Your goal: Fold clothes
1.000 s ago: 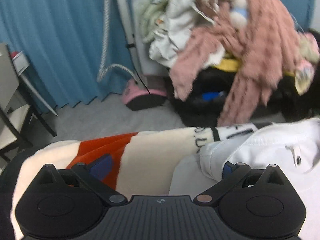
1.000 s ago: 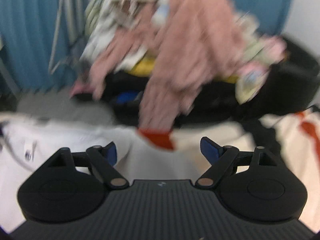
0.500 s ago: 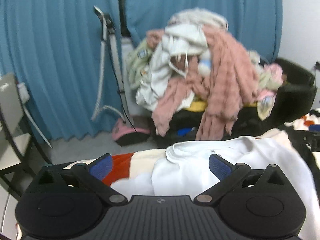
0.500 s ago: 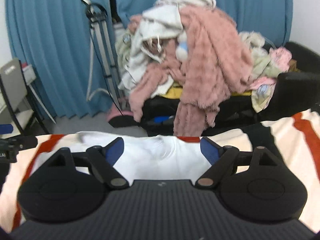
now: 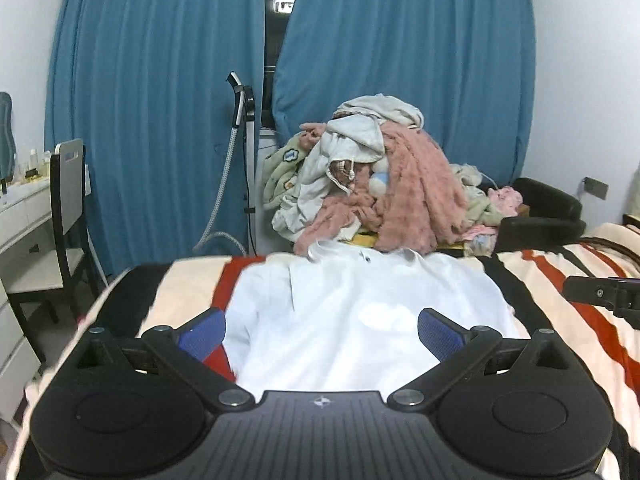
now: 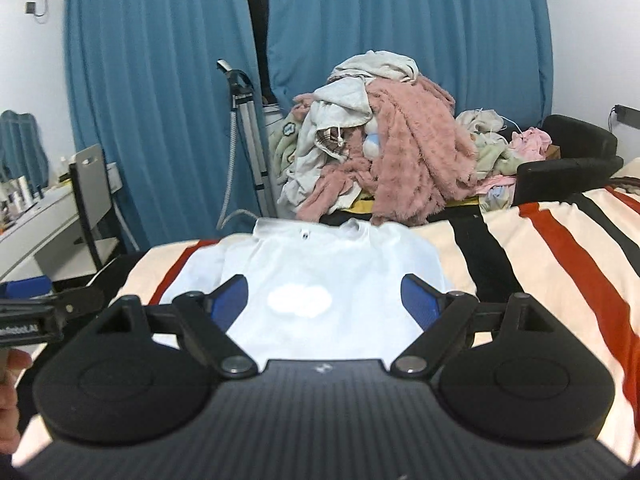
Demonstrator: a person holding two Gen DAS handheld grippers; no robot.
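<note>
I see the white cotton T-shirt spread flat, unfolded, on the striped blanket; both my left gripper and right gripper hang released, empty.

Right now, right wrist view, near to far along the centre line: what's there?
right gripper, open → white shirt flat on the striped blanket → clothes pile → blue curtain
</note>
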